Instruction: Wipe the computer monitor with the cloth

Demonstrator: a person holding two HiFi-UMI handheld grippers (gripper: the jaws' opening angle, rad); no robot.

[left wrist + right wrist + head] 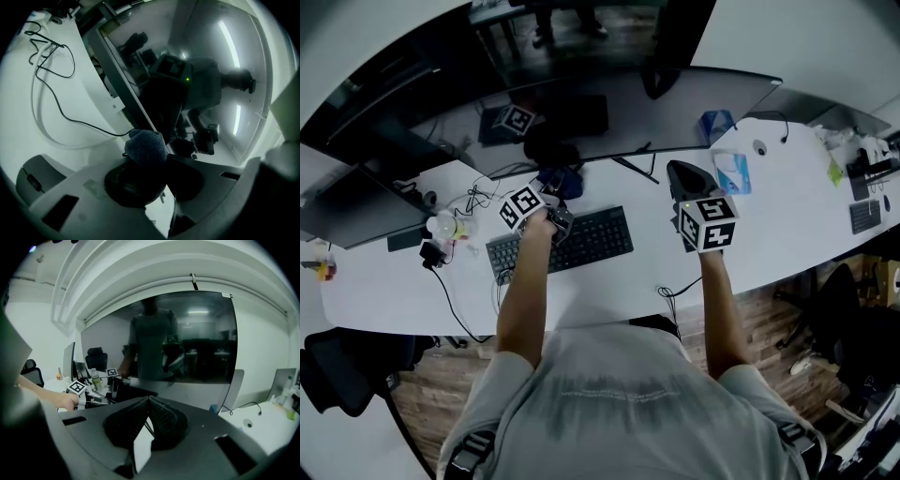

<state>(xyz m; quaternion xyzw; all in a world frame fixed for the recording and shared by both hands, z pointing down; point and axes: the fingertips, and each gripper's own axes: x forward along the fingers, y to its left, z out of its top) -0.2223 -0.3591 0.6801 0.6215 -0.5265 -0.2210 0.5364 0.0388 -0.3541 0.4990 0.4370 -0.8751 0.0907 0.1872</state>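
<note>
Cloth: blue wad point(146, 146) pinched in the left tongs point(151, 174), just beside the monitor's lower edge; contact cannot be told.
Monitor point(187, 333): dark curved screen, upright on the worktop point(609, 281).
Right tongs point(146, 420): clenched on nothing, raised over the worktop.
Risk: little cloth protrudes, so the hard tips could scrape the screen; the loose cable point(51, 89) nearby might snag.

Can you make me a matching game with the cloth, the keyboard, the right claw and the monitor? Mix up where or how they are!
1 cloth
2 keyboard
3 right claw
4 monitor

A shut, nothing in it
B held in the left claw
C upright at the back of the desk
D flat on the desk

Pairs: 1-B, 2-D, 3-A, 4-C
</note>
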